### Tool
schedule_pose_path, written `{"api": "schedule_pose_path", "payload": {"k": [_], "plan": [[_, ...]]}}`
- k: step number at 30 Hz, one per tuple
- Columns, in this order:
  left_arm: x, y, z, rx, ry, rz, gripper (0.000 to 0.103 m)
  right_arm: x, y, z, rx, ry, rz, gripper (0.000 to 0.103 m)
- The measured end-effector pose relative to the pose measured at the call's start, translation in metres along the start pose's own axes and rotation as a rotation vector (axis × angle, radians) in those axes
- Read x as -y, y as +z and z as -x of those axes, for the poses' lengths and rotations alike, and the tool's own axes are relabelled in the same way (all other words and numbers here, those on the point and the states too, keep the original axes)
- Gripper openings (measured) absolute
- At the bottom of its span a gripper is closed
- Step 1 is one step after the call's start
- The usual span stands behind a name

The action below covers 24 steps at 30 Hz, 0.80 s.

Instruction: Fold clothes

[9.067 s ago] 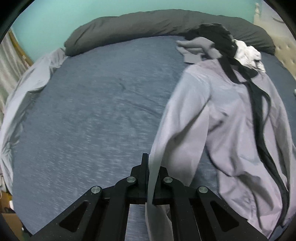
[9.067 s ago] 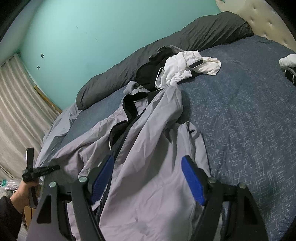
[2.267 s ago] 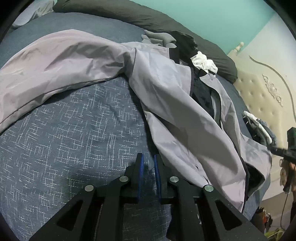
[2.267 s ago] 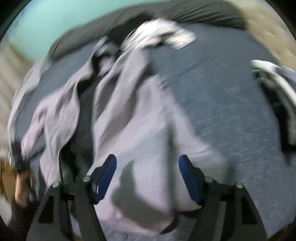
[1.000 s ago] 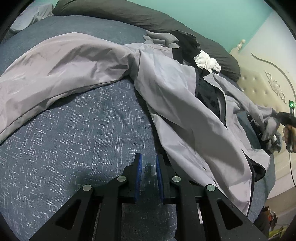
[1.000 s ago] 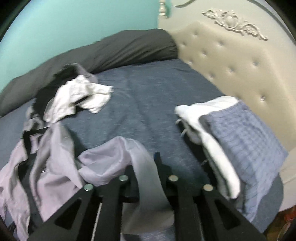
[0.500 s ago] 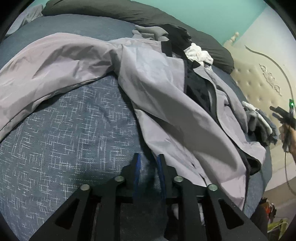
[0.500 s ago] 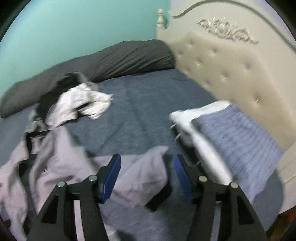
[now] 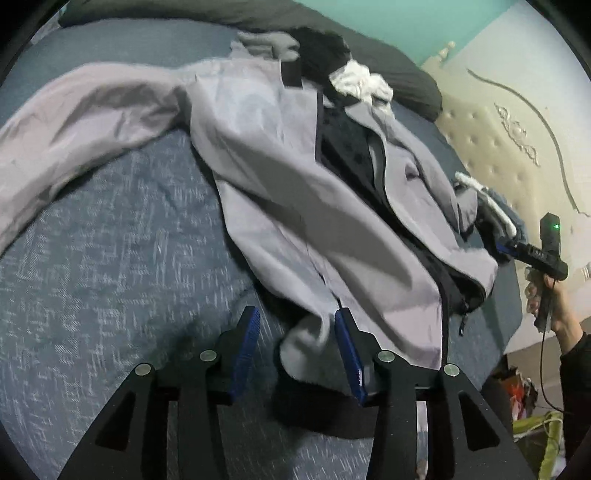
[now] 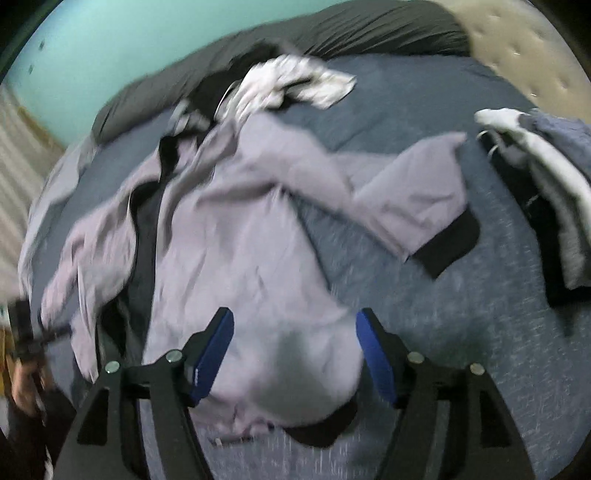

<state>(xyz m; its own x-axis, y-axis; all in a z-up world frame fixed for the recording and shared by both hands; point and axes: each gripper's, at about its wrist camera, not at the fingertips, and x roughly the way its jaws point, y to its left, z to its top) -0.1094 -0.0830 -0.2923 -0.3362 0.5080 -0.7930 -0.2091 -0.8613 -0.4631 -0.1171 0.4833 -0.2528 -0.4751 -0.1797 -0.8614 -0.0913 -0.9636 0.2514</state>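
Jacket: we are seeing the crumpled light-grey, black-trimmed jacket [image 9: 295, 177] lying on the dark-blue patterned bed [image 9: 110, 240].
Left gripper [image 9: 295, 332]: fingers have just been opening, hem corner loose between.
Right gripper [image 10: 293, 350]: fingers have just been opening wide, hovering over the hem, gripping nothing.
Room: bare bedding lying left.

I see a bed [image 9: 110, 229] with a blue patterned cover, a dark bolster [image 10: 332, 33] along its far edge, a teal wall [image 10: 110, 48], and a cream tufted headboard [image 9: 491, 162] at right.
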Motion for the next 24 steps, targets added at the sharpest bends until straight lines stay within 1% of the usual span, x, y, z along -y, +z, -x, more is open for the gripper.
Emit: {"api": "schedule_pose_path", "payload": {"k": [3,4,5,8,13,14,15,16,17,18,19,21,22,23,24], "plan": [[0.005,-0.004,-0.005,-0.032,-0.013,-0.008,0.047,-0.001,-0.014,-0.007,-0.042,0.005,0.028,0.071],[0.005,-0.006,-0.008,-0.043,-0.022,-0.008,0.049,0.002,-0.016,-0.007,-0.047,0.009,0.028,0.072],[0.006,-0.008,-0.011,-0.054,-0.030,-0.007,0.053,0.005,-0.020,-0.008,-0.049,0.017,0.023,0.073],[0.006,-0.015,-0.023,-0.093,-0.019,-0.012,0.053,0.014,-0.028,-0.011,-0.056,0.043,0.007,0.075],[0.008,-0.019,-0.032,-0.089,-0.018,-0.035,0.053,0.017,-0.036,-0.025,-0.083,0.045,0.014,0.075],[0.009,-0.019,-0.033,-0.086,-0.018,-0.038,0.050,0.018,-0.037,-0.028,-0.090,0.049,0.010,0.075],[0.009,-0.018,-0.034,-0.084,-0.020,-0.036,0.042,0.019,-0.039,-0.030,-0.091,0.055,0.007,0.075],[0.008,-0.018,-0.035,-0.083,-0.022,-0.034,0.036,0.020,-0.040,-0.032,-0.092,0.062,0.003,0.075],[0.008,-0.017,-0.036,-0.083,-0.023,-0.034,0.027,0.021,-0.042,-0.034,-0.093,0.069,0.000,0.075],[0.008,-0.018,-0.036,-0.083,-0.014,-0.042,0.020,0.021,-0.043,-0.036,-0.094,0.076,-0.004,0.068],[0.009,-0.018,-0.035,-0.083,-0.010,-0.051,0.017,0.021,-0.044,-0.036,-0.093,0.088,-0.007,0.062],[0.011,-0.018,-0.031,-0.077,-0.004,-0.064,0.013,0.019,-0.045,-0.035,-0.091,0.101,-0.005,0.034],[0.012,-0.017,-0.028,-0.072,-0.002,-0.069,0.012,0.016,-0.045,-0.034,-0.091,0.101,0.001,0.028],[0.013,-0.016,-0.025,-0.064,0.000,-0.072,0.010,0.014,-0.045,-0.033,-0.091,0.101,0.006,0.018],[0.014,-0.015,-0.020,-0.056,0.002,-0.073,0.009,0.010,-0.046,-0.029,-0.088,0.102,0.016,0.014]]}}
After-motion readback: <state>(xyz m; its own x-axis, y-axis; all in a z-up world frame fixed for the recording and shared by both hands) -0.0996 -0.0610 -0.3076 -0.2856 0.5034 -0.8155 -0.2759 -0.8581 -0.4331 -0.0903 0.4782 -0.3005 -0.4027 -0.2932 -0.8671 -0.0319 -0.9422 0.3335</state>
